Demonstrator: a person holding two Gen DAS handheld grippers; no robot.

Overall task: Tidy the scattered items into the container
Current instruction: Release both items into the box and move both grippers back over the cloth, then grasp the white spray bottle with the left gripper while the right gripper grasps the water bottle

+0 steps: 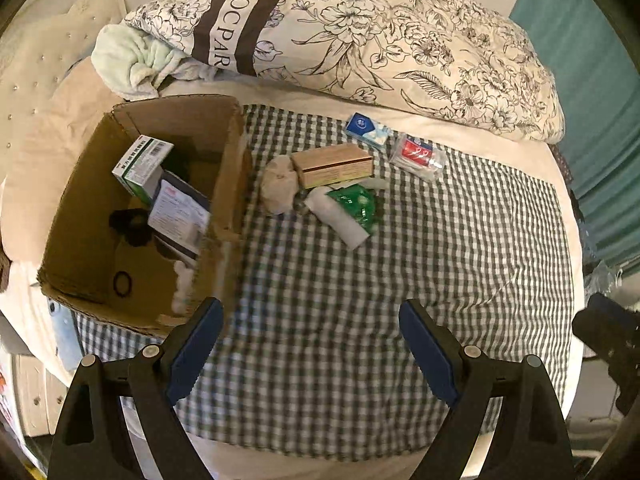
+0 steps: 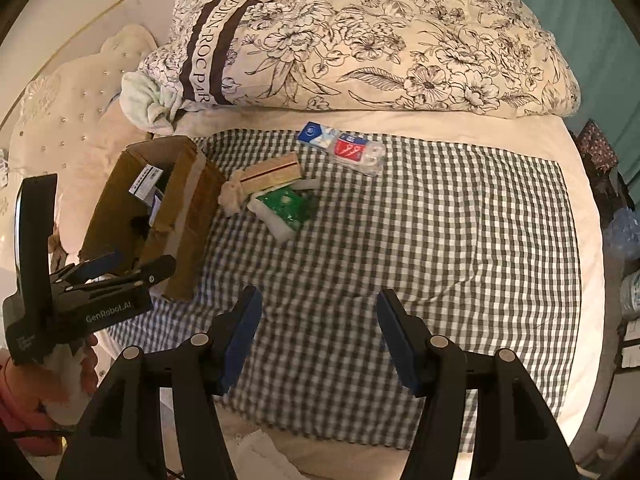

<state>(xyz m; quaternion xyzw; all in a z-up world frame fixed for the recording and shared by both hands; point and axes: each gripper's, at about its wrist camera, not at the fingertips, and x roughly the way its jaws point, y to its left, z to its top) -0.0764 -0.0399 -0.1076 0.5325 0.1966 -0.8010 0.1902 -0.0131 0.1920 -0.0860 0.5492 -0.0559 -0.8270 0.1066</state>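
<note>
A cardboard box (image 1: 224, 184) stands open on the checked cloth at the left, also in the right wrist view (image 2: 188, 200). It holds a green-and-white carton (image 1: 140, 164), a white-labelled box (image 1: 180, 216) and black items. On the cloth lie a tan carton (image 1: 332, 164), a beige bundle (image 1: 280, 188), a white roll (image 1: 340, 216), a green packet (image 1: 356, 200), a blue tissue pack (image 1: 366, 128) and a clear red-labelled pack (image 1: 416, 156). My left gripper (image 1: 310, 348) is open and empty, near the box's front corner. My right gripper (image 2: 318, 340) is open and empty over bare cloth.
A floral duvet (image 1: 400, 40) and a pale green towel (image 1: 128, 60) lie along the far side of the bed. The checked cloth (image 1: 440, 260) covers the mattress. A teal curtain (image 1: 592, 80) hangs at the right. The left gripper's body shows in the right wrist view (image 2: 80, 300).
</note>
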